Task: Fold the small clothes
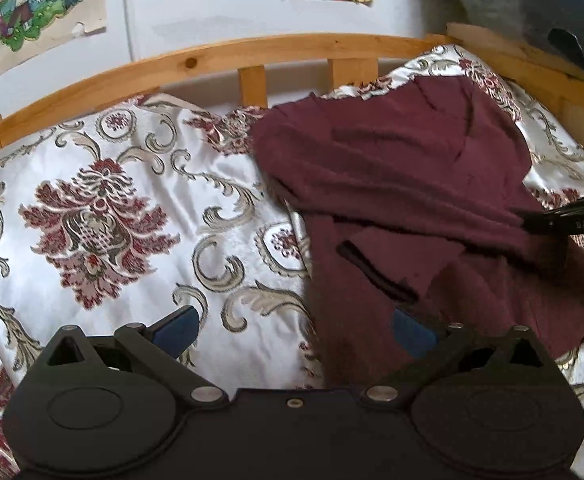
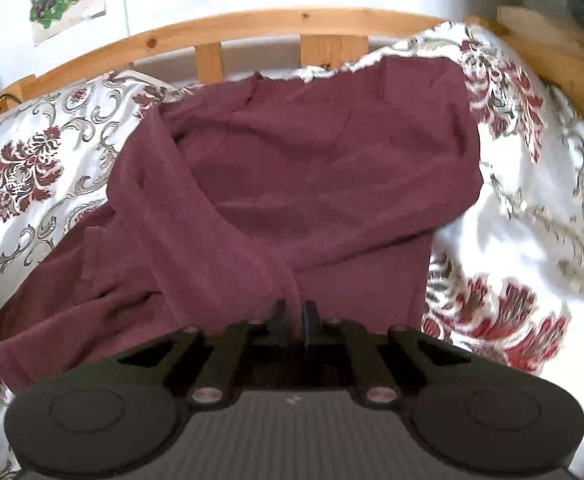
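Left wrist: left gripper [image 1: 298,330] hovering w/ jaws spread wide, empty, one blue pad [image 1: 412,334] over near edge of maroon garment [image 1: 404,184] lying rumpled on patterned bedspread [image 1: 103,216]

Right wrist: right gripper [image 2: 294,312] pinching a garment fold, jaws nearly closed; wooden bed rail [image 2: 251,24] running behind

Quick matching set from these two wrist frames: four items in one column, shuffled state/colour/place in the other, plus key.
Items:
1. left gripper
2. right gripper
3. garment
4. bed rail

Descriptions:
A. wooden, behind the bedspread, along the wall
B. fingers wide apart, holding nothing
C. maroon, spread on the bedspread
D. fingers closed, pinching maroon fabric

Pairs: 1-B, 2-D, 3-C, 4-A
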`<state>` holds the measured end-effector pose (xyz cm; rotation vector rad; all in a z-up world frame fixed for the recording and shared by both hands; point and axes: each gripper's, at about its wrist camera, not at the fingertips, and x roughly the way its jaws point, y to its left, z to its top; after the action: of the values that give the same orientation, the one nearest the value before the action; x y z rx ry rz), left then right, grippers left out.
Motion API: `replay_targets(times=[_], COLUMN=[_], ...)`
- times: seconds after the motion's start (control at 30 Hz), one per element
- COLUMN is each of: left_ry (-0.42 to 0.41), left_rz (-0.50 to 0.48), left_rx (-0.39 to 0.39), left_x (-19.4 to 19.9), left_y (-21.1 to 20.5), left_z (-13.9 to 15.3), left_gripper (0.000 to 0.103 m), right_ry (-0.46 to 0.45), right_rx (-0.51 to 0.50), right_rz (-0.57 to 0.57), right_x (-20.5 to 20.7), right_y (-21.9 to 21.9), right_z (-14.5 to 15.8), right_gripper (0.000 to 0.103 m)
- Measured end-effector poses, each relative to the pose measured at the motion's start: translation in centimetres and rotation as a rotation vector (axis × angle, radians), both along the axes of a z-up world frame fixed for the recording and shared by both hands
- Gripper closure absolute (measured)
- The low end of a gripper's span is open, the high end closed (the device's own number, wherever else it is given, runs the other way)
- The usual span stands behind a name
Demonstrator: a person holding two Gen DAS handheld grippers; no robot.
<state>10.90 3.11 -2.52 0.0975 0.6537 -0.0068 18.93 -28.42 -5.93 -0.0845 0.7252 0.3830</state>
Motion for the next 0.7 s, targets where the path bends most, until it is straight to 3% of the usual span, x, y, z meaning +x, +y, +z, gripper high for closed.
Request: replay_targets(times=[0.03,0.1,0.2,0.37,0.7], left_ry=[0.005,0.01,0.013,0.034,0.07], left_rz=[-0.005,-0.022,-0.067,-0.115,-0.072], left_rx=[0.002,0.004,0.003,0.041,0.009], left_x=[0.0,-0.2,-0.8,-1.5,-1.4], left_y=[-0.1,-0.3,-0.5,-0.8,-0.5], left_z=[-0.1,-0.3,-0.4,-1.0,-2.1], left_gripper=[0.001,0.001,0.001,0.001,0.001], right_ry=[-0.003,-0.024,-0.066,-0.074,-0.099], right_rx=[0.0,-0.01,-0.053,-0.074,-0.064], right_rz=[-0.005,-0.001,0.016,0.035,0.063], right_x=[0.0,-0.3,-0.9,-1.5,-2.3], right_y=[0.0,0.2,0.9,1.7,1.9], right_z=[0.0,0.1,0.3,0.0,-0.1], right_gripper=[0.076,0.054,0.035,0.015,0.0])
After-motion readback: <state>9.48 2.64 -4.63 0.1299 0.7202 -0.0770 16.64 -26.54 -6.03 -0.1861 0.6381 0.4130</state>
